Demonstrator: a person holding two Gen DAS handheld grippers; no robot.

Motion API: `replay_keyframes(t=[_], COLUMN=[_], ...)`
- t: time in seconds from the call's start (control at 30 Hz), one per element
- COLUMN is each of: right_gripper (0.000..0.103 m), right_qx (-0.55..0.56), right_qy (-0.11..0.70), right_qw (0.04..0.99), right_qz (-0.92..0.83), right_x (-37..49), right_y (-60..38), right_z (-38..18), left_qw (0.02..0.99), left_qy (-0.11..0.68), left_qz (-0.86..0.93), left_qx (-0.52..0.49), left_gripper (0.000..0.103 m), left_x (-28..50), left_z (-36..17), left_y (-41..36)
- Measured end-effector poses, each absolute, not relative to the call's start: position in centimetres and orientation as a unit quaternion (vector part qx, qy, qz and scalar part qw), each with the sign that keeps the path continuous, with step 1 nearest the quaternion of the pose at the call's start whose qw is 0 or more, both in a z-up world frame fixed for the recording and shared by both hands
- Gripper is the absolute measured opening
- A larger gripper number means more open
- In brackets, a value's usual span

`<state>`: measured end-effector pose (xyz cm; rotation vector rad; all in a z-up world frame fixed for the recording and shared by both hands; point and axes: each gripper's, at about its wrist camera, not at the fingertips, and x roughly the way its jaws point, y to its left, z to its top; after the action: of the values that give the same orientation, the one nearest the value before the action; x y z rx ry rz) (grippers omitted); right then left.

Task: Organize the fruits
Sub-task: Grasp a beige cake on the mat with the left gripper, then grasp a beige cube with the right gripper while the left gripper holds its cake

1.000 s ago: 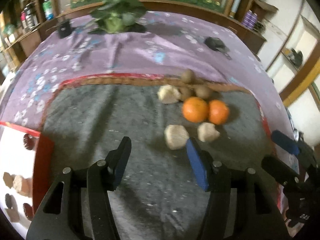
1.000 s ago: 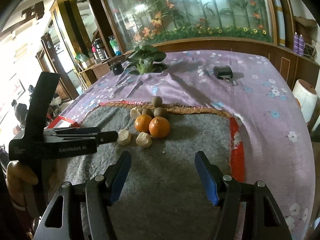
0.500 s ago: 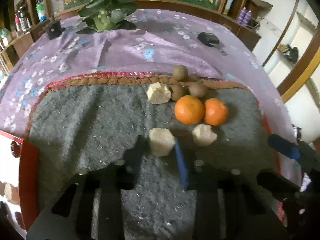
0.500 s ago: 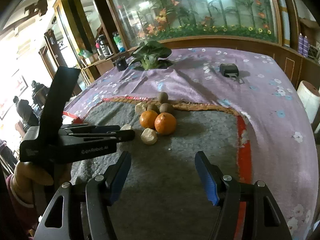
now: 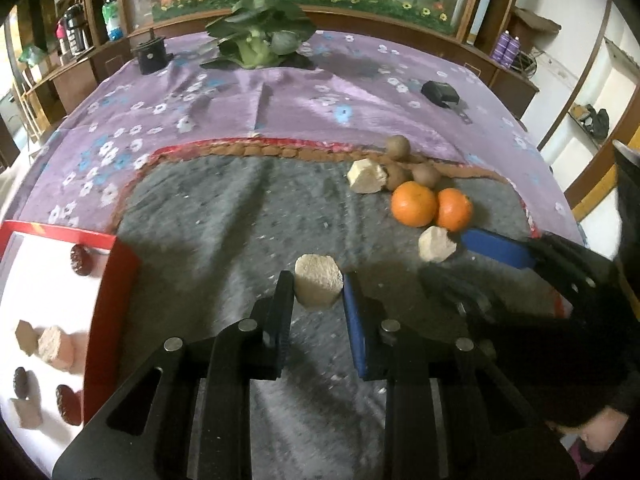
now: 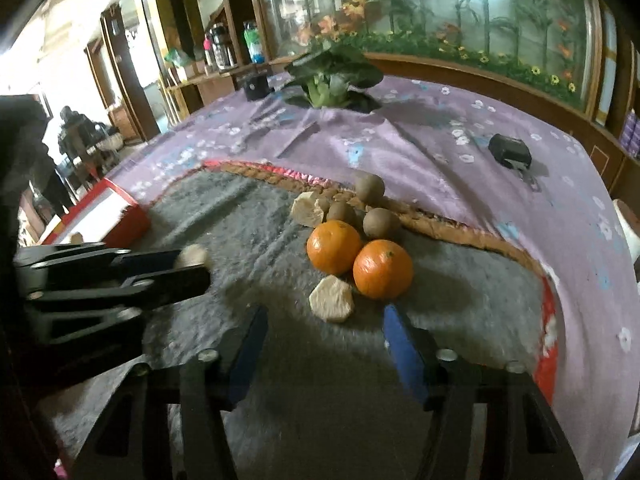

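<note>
My left gripper (image 5: 318,294) is shut on a pale beige fruit chunk (image 5: 319,286) over the grey mat (image 5: 220,220). In the right wrist view it shows at the left, with the chunk (image 6: 193,255) at its tips. My right gripper (image 6: 325,318) is closing, with a second pale chunk (image 6: 332,298) just ahead of its fingertips and untouched. Behind that chunk lie two oranges (image 6: 334,246) (image 6: 382,268), three brown round fruits (image 6: 370,188) and a third pale chunk (image 6: 306,208). In the left wrist view, the right gripper's blue finger (image 5: 496,246) reaches that second chunk (image 5: 437,244).
A red-rimmed white tray (image 5: 120,264) at the left holds several dark red pieces and pale chunks. Beyond the mat, the purple flowered cloth (image 5: 280,104) carries a leafy green plant (image 5: 256,40), a black box (image 5: 151,54) and a black device (image 5: 440,92). A person stands far left (image 6: 70,132).
My left gripper closed on the nearest pale chunk and moved left toward the tray. My right gripper moved forward to the chunk by the oranges, and its jaws have narrowed.
</note>
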<state>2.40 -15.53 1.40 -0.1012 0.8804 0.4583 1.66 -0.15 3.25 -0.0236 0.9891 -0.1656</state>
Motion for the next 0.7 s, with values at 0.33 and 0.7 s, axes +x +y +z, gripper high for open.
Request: replay_keyframes(t=[0.33, 0.7], right_gripper=[0.024, 0.024], right_qx=[-0.078, -0.052], right_qy=[0.424, 0.394], right_qw=[0.88, 0.89], right_qz=[0.2, 0.222], right_x=[3.1, -1.7], right_y=[-14.2, -13.4], right_z=[0.6, 3.3], left_qw=[0.878, 0.889], left_qy=[0.472, 0.454], left_qz=[-0.07, -0.056], left_qx=[-0.021, -0.017], left_gripper=[0.024, 0.024], left_x=[0.4, -2.1], left_z=[3.5, 4.9], left_y=[1.5, 2.7])
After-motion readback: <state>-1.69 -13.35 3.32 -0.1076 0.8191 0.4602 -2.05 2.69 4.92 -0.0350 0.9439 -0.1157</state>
